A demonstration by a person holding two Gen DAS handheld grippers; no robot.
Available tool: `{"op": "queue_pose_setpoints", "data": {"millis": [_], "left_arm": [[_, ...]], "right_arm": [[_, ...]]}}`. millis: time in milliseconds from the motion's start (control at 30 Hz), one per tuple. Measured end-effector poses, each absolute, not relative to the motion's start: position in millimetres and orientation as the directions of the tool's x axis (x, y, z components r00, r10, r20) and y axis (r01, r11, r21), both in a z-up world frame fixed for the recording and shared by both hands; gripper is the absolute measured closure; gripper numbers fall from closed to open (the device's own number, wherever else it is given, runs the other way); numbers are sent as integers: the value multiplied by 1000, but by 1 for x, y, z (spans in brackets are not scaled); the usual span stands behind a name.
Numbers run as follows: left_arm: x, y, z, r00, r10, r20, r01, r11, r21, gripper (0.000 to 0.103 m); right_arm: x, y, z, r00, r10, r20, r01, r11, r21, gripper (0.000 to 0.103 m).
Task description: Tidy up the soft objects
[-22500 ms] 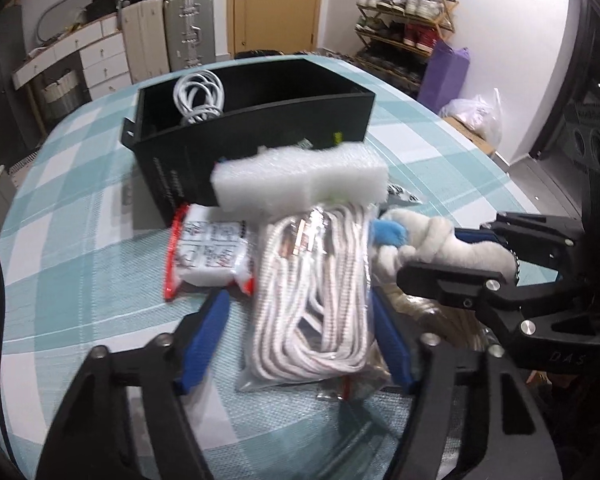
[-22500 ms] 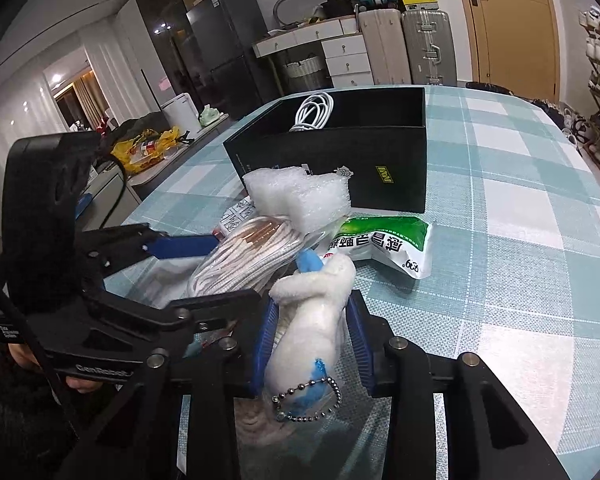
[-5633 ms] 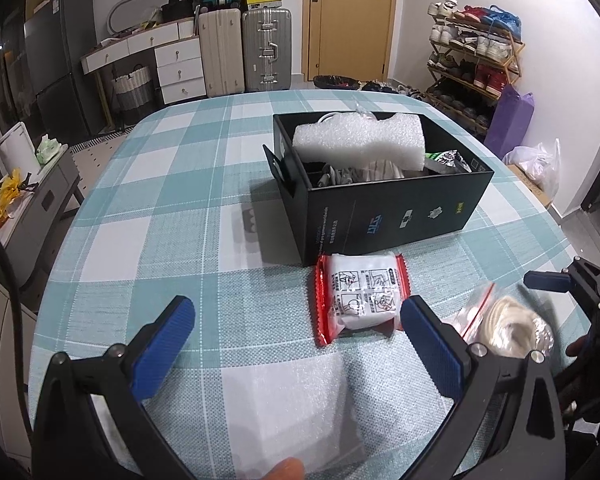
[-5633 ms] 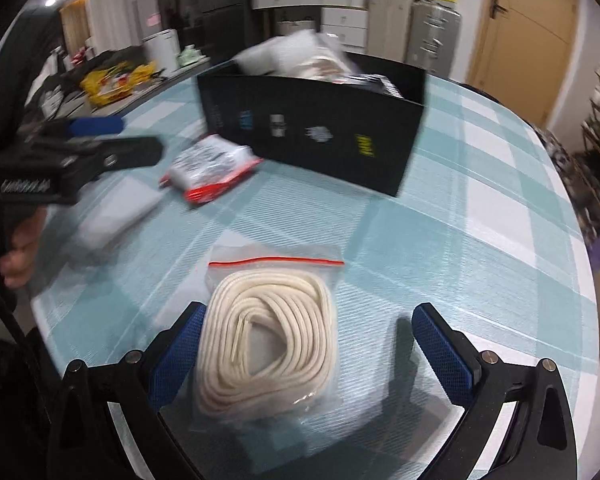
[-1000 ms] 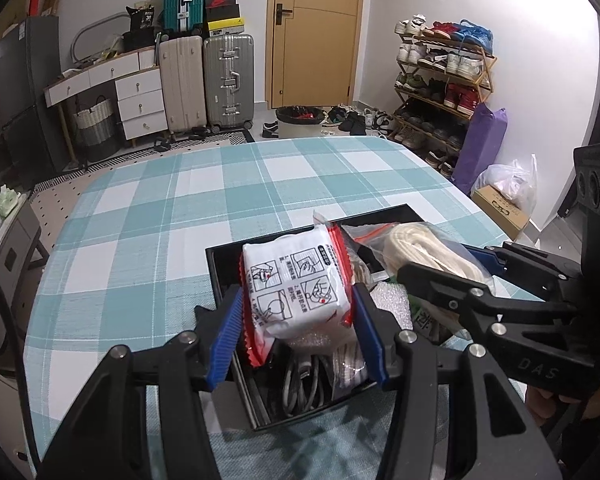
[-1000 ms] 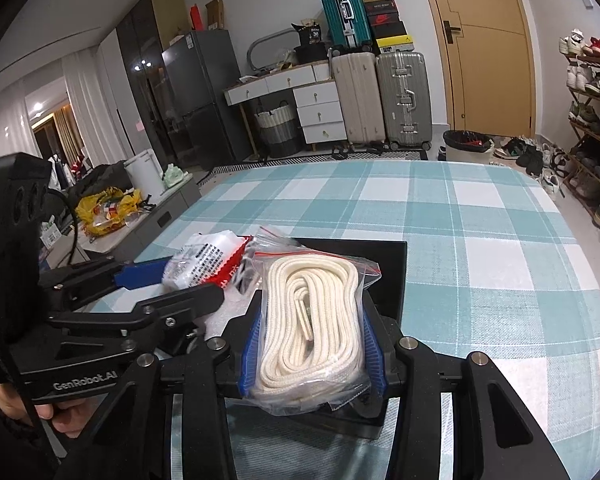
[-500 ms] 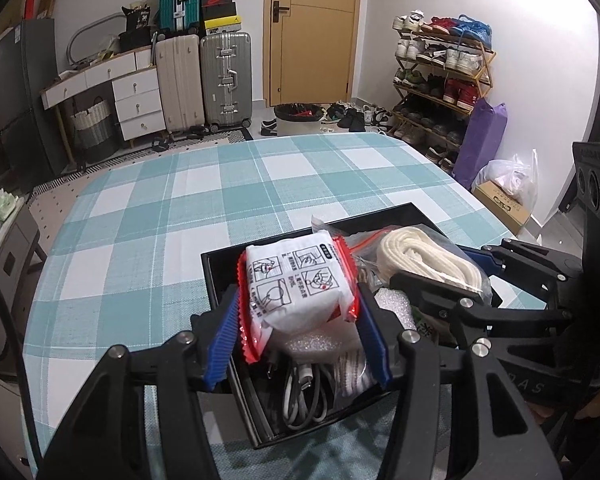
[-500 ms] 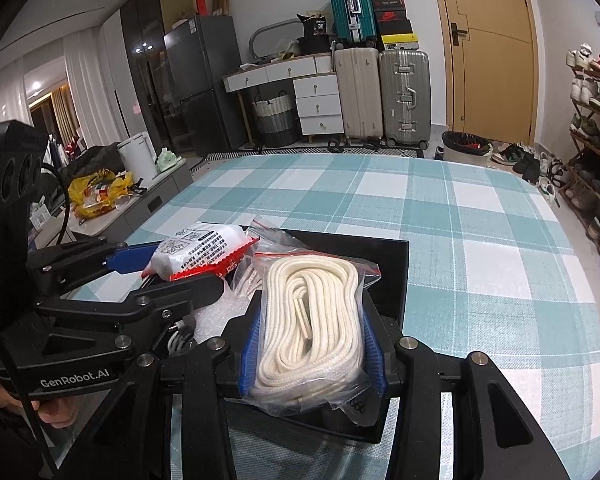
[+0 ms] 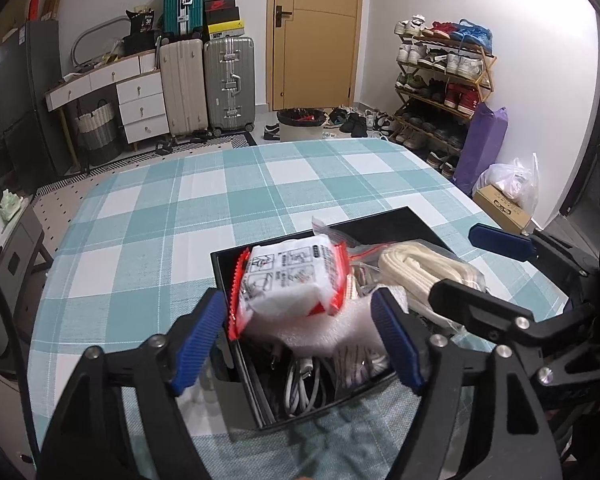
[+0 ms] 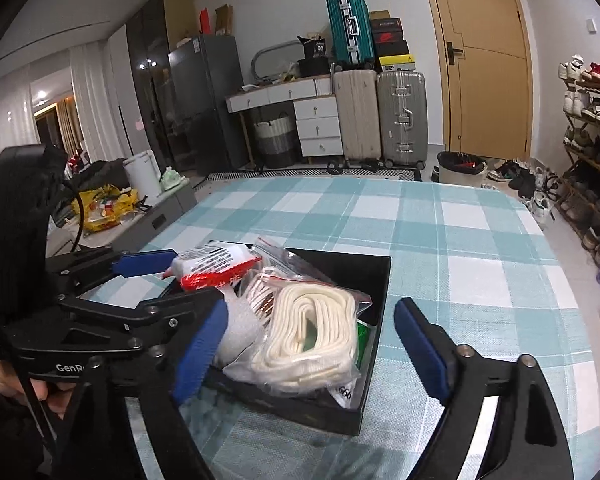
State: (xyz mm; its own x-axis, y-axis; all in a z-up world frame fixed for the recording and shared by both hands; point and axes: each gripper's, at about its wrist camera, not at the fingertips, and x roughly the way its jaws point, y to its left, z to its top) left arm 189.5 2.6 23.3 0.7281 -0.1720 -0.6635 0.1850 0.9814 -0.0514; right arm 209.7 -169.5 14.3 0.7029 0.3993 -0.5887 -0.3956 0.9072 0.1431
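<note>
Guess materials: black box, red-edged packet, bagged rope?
Black box: looks like matte rigid cardboard, with thin straight walls. Red-edged packet: glossy printed plastic film with crimped ends. Bagged rope: cream cord, likely cotton, in a clear zip bag.

The desk [image 9: 147, 216] wore a teal-and-white check cloth. Ahead of the left tool [image 9: 295, 344], black with blue pads [image 9: 197, 338], sat a black box [image 10: 374, 280]. In it lay a white packet [image 9: 289, 280] edged in red, white foam [image 9: 320, 332], and cream rope [image 10: 312, 328] in a clear, red-striped bag. The right tool [image 10: 308, 350] matched: black, blue pads.
</note>
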Motion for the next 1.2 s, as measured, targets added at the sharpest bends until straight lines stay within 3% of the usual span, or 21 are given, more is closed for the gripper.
{"op": "queue_pose_setpoints", "data": {"millis": [167,233,1200], "left_arm": [[179,7,32,746,-162,-647,169,984,-52,2],[174,10,35,755,-161,-636,163,985,-56,0],[113,34,9,842,-37,-538,12,999,-49,0]], "right_arm": [[201,-177,18,715,394,-577,-382,912,149,3],[197,-179,20,716,399,-573,-385,910,154,2],[135,-182,10,774,419,-475,-425,899,101,1]]}}
